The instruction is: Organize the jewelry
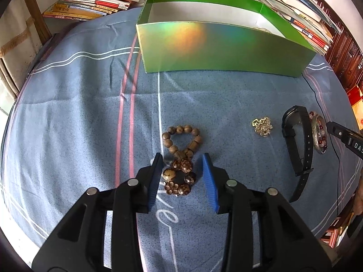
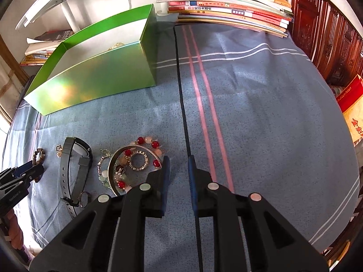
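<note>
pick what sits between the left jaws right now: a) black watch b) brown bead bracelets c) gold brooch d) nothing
b: the left gripper has its jaws open on either side of the brown bead bracelets, which lie on the cloth; the watch lies off to the right.

Blue striped cloth; book stacks; black cable.

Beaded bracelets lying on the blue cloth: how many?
3, perhaps more hidden. Two brown wooden-bead bracelets: the small-beaded ahead of the left gripper, the large-beaded between its fingers. The red-and-pale bead bracelet under the silver bangle.
</note>
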